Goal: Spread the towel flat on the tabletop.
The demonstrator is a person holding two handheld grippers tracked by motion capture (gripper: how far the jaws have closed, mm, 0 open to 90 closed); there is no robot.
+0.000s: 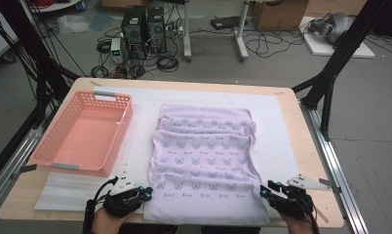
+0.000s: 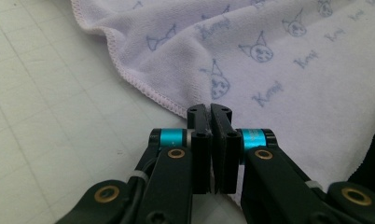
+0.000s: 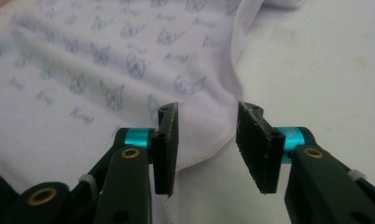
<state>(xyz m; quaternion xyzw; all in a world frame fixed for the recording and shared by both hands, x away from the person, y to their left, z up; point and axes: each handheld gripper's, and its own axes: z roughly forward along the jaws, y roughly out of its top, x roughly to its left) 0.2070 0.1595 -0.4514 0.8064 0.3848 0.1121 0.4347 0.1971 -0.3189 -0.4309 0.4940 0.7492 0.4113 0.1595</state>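
The left hand-held gripper (image 2: 211, 108) is at the near edge of the worktop (image 1: 301, 126), and its two black jaws are pressed tight together with nothing between them. The purple towel (image 2: 288, 60) with little cat faces lies just in front of it, its stitched edge right by the jaw tips. The right hand-held gripper (image 3: 208, 108) has its jaws partly apart, and the towel's edge lies under the gap, not pinched. Farther off, past the left hand-held gripper, sits a pink basket (image 1: 117, 105).
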